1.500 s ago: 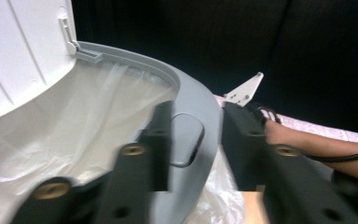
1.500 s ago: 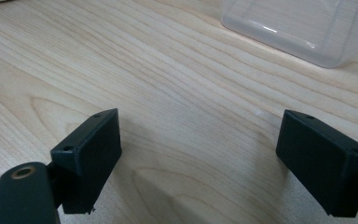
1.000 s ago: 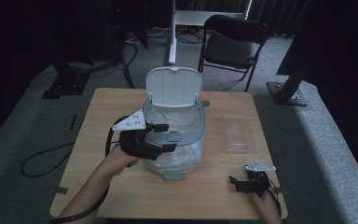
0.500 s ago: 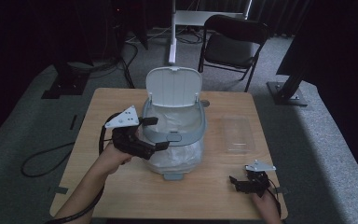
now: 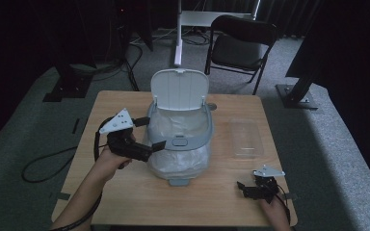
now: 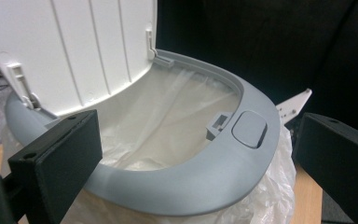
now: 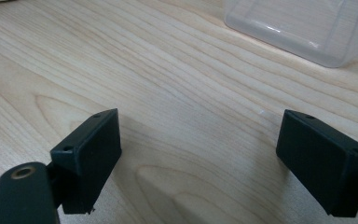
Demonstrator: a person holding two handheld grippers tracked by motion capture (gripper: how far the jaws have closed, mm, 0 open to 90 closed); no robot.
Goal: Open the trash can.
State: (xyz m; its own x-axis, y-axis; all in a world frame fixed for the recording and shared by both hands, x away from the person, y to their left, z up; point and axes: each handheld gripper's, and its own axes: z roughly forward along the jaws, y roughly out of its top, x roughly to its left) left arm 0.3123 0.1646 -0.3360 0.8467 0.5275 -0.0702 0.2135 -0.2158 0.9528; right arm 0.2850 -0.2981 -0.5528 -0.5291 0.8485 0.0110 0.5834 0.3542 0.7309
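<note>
We have the small bin (image 5: 179,139) standing near the middle of the surface (image 5: 125,202), its white lid (image 5: 179,89) swung up at the 12 o'clock side and the clear liner bag (image 5: 176,161) draped over the body below the grey rim ring (image 5: 203,135).

Change noted against the two earlier high-view pictures: the left gripper (image 5: 149,134) sat lower and closer in against the front-left of the bin a second ago; it now lies farther out, at about 9 o'clock of the bin, with its jaws spread wide and the rim between them. In the left gripper view the two jaws stand well apart either side of the grey rim ring (image 6: 177,182); the left one lies close against the ring, though we cannot tell whether it touches, and the right one is clear of it. Nothing is held.

Our reading: the hand has shifted its approach to the rim's 9 o'clock side and is lined up either to clamp the ring or to work the bag under it; no grasp is made yet. The latch button (image 6: 249,129) on the ring is untouched.

The right gripper (image 5: 250,188) rests at the 5 o'clock corner of the surface, unchanged in place, jaws wide open over bare wood. The clear plastic tray (image 5: 245,138) lies at 3 o'clock of the bin, apart from both grippers.
</note>
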